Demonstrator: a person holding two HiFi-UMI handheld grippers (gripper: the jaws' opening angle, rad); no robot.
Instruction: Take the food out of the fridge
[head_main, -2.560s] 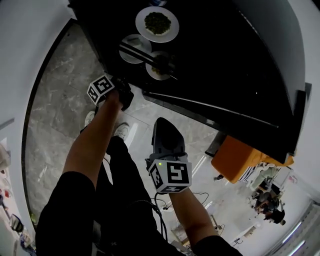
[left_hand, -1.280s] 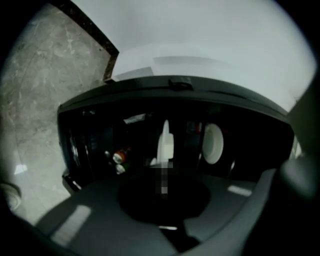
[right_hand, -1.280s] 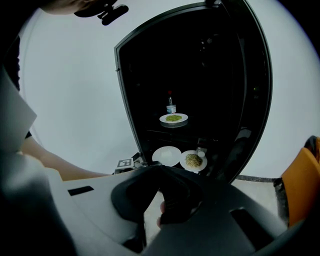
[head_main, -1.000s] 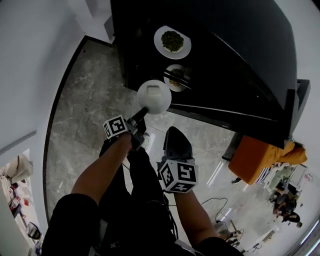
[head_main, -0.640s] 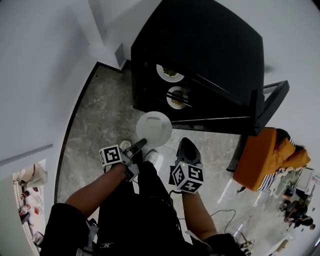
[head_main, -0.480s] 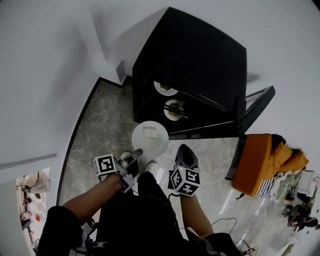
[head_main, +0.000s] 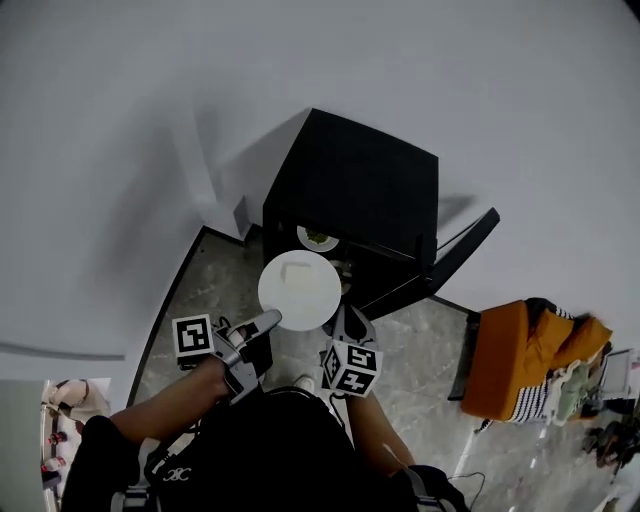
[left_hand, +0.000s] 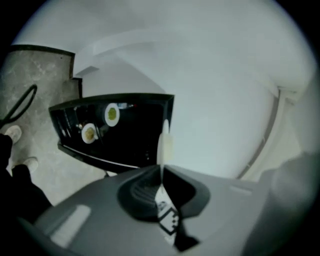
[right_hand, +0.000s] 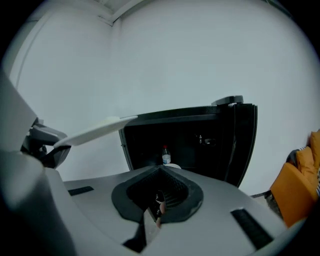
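Item one, left gripper (head_main: 269, 319): jaws closed tight on the rim of a white plate (head_main: 299, 291). In the left gripper view the left gripper (left_hand: 161, 170) has the white plate (left_hand: 164, 142) edge-on, standing straight up at 12 o'clock out of the slit where the two jaws meet. In the head view the plate spreads out at 1 o'clock from the jaw tips, held level, clear of the fridge (head_main: 352, 185) and above the grey stone floor (head_main: 190, 290). Item two, a pale block of food (head_main: 297, 272), lying on the plate toward its 12 o'clock side. Item three, right gripper (head_main: 346, 313): in the right gripper view the right gripper (right_hand: 160, 172) has its jaws closed together with nothing between them; the held plate (right_hand: 95, 131) passes at its 10 o'clock, apart from it. Item four, black fridge, door (head_main: 447, 260) swung open at 3 o'clock of the cabinet. Contents seen in the left gripper view: a plate of greens (left_hand: 111, 114) and a second dish (left_hand: 89, 133) at its 8 o'clock. Right gripper view adds a bottle (right_hand: 166, 155) inside. Item five, orange cloth (head_main: 520, 355), at 4 o'clock of the fridge.
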